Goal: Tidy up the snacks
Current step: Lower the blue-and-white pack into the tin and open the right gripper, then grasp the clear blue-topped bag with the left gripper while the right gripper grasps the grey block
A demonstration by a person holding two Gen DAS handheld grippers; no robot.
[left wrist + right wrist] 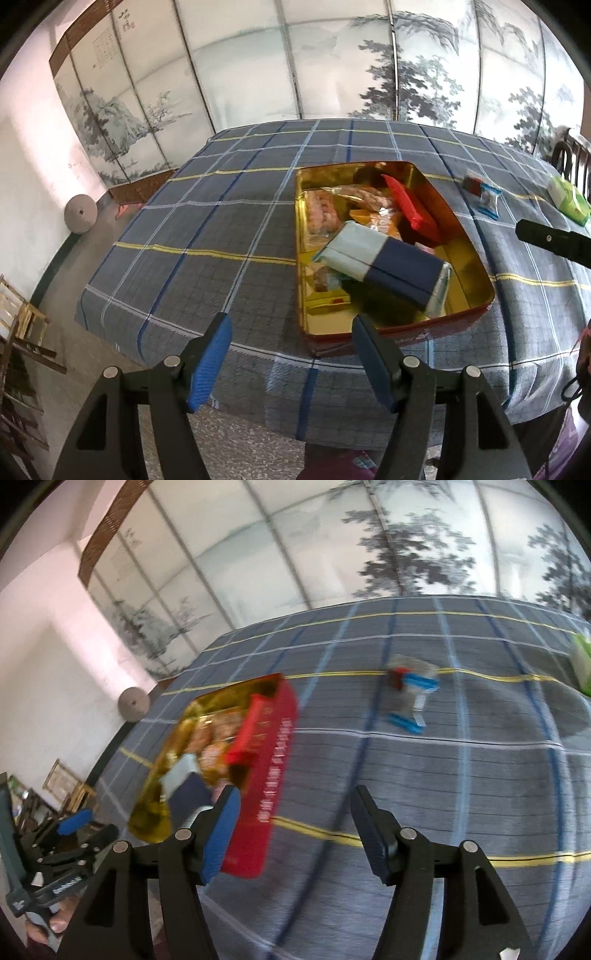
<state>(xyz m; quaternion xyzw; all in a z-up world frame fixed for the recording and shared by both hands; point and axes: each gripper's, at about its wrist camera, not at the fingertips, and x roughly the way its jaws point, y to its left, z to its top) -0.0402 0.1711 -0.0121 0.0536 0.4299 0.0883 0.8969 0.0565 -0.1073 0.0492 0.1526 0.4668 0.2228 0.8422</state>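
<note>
From the left wrist view I am getting a sharp look down into the tin (476, 306): its gold interior is lying ahead and slightly right of the left gripper (291, 325), and it is holding a pale green and navy packet (384, 266) lying on top, a red packet (410, 206) leaning against the far right wall, and clear-wrapped biscuits (325, 214) toward the far left. That view is also showing the small blue-edged sachet (488, 202) and the green packet (567, 197) lying on the cloth beyond the tin to the right, well apart from it. The right wrist view is blurring with motion; it is showing instead the tin's red outer wall (273, 775) ahead and left of the right gripper (293, 805), the blue-edged sachet (410, 701) ahead and slightly to the right, the green packet (581, 664) at the far right edge, and the left gripper (77, 821) low at the left with fingers (55, 923) of the person's hand beneath it. I am reading both tools as spread: the left jaws are standing wide with only cloth and the tin's near rim seen between them, touching nothing; the right jaws are parted and empty, its left pad appearing just beside the tin's red wall, though I cannot tell whether it is touching. The checked tablecloth (207, 236) is offering open room left of the tin, and its near edge is falling away just below the left fingertips.
</note>
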